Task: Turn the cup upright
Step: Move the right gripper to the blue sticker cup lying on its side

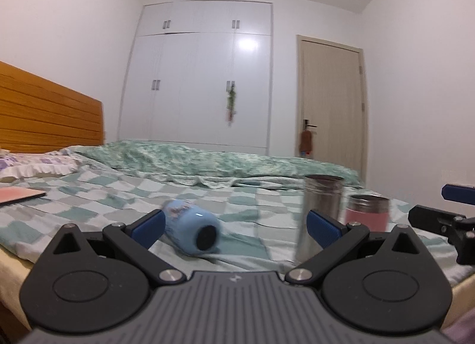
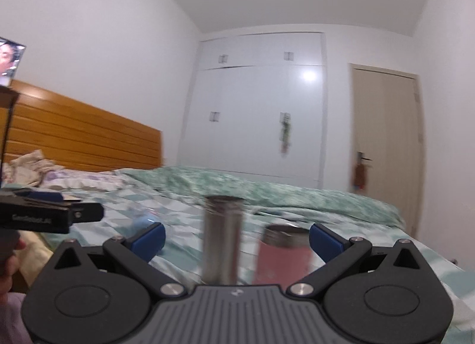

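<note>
A light blue cup (image 1: 190, 229) lies on its side on the checked bedspread (image 1: 89, 195), its dark base toward the camera. My left gripper (image 1: 236, 226) is open and empty, and the cup lies just inside its left finger (image 1: 148, 228). My right gripper (image 2: 236, 240) is open and empty; a tall steel cup (image 2: 222, 237) and a pink cup (image 2: 283, 255) stand upright between its fingers, a little ahead. The blue cup shows blurred at the left in the right wrist view (image 2: 145, 222). The right gripper also shows at the right edge of the left wrist view (image 1: 451, 219).
The steel cup (image 1: 319, 213) and pink cup (image 1: 368, 215) stand right of the blue cup. A pink book (image 1: 17, 194) lies on the bed at far left. A rumpled green quilt (image 1: 207, 163) lies behind. Wooden headboard (image 1: 44, 112), wardrobe and door stand beyond.
</note>
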